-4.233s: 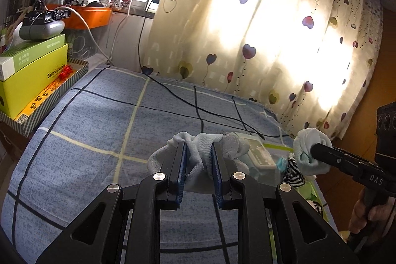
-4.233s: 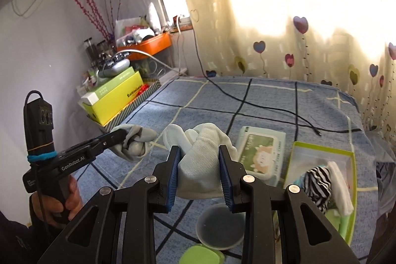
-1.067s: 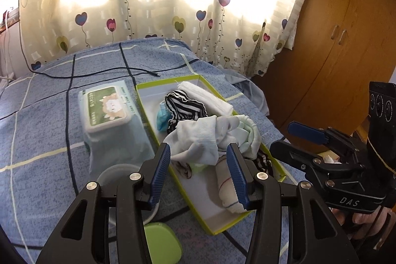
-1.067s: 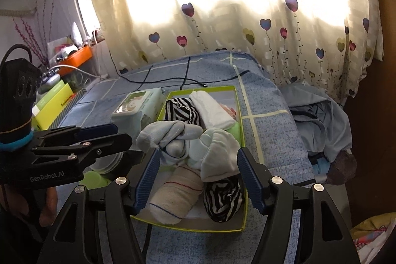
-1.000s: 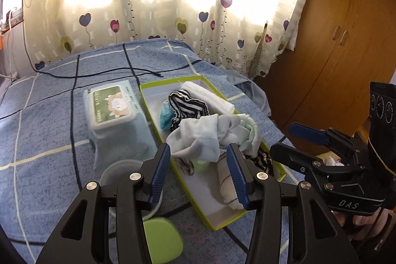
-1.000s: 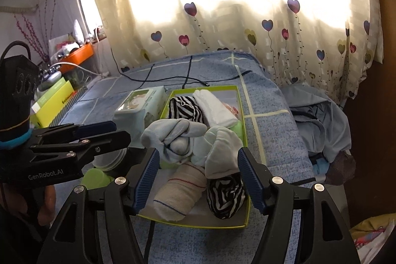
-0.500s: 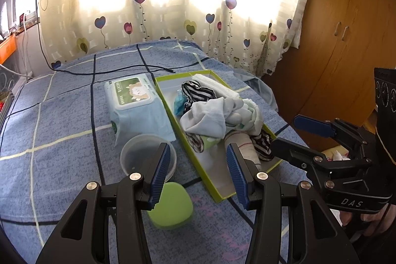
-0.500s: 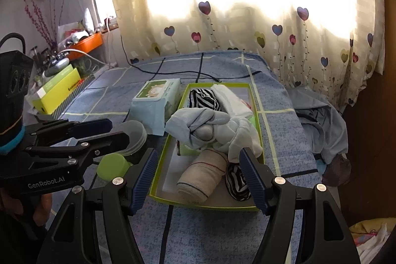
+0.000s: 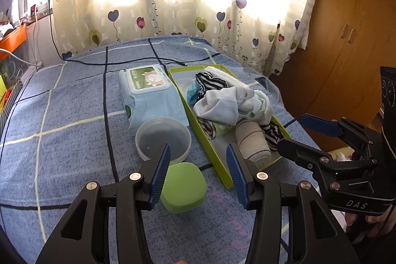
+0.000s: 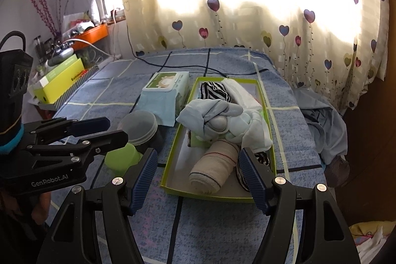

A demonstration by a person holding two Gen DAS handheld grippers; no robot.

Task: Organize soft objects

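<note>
A green-rimmed tray (image 9: 217,172) (image 10: 173,147) lies on the blue checked bed and holds several socks. A pale blue and white knotted sock bundle (image 9: 222,105) (image 10: 212,115) sits on top in the middle. A beige rolled sock (image 9: 251,140) (image 10: 215,165) lies at the near end, and zebra-striped socks (image 9: 210,83) (image 10: 215,90) at the far end. My left gripper (image 9: 198,160) (image 10: 115,128) hangs open and empty above the tray's near left corner. My right gripper (image 10: 198,160) (image 9: 292,131) is open and empty short of the tray's near edge.
A wet-wipes pack (image 9: 148,93) (image 10: 165,93), a clear round tub (image 9: 163,140) (image 10: 138,125) and a green lid (image 9: 184,187) (image 10: 121,160) lie left of the tray. A black cable (image 9: 123,62) crosses the far bed. Blue clothes (image 10: 324,120) hang off the right edge. Yellow boxes (image 10: 59,81) stand left.
Both grippers have drawn back from the tray, so the sock bundle that sat between their open jaws now lies farther off. Earlier still, each was shut on a sock bundle.
</note>
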